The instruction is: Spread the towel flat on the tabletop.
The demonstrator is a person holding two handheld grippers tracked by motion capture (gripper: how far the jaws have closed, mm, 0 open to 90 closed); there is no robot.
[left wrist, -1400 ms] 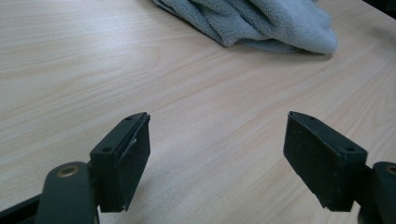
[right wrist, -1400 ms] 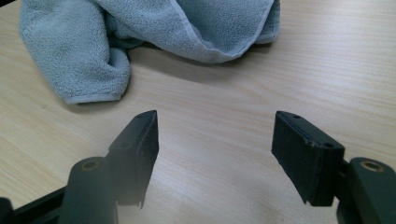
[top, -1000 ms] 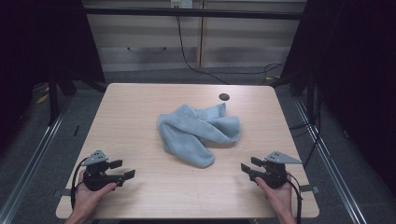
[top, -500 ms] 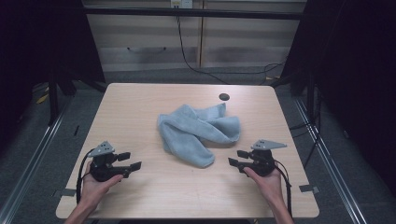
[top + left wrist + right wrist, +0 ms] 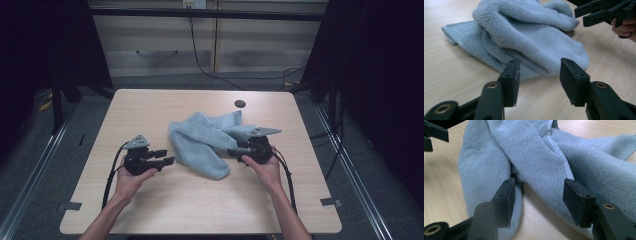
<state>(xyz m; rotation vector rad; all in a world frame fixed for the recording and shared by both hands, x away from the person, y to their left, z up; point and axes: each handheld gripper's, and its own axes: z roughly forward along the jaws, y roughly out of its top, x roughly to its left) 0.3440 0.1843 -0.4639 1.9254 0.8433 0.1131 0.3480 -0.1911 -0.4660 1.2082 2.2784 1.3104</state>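
Note:
A crumpled light-blue towel (image 5: 200, 142) lies in the middle of the wooden table (image 5: 150, 107). My left gripper (image 5: 168, 156) is just off its left edge. In the left gripper view the towel (image 5: 534, 40) lies just past the gripper (image 5: 539, 62); its jaws have just been closing and have nothing between them. My right gripper (image 5: 234, 149) is at the towel's right side. Its jaws have just been opening. In the right gripper view it (image 5: 539, 182) stands wide, a fold of towel (image 5: 544, 152) at its tips, the pads not pressing on it.
A small dark round spot (image 5: 240, 104) marks the table behind the towel. Cables trail from both grippers toward the front edge. Pale cabinets (image 5: 165, 45) stand beyond the table, with dark frames on either side.
Both hands have moved forward and inward from the front corners to the towel's two sides. The left jaws stand narrower than before.

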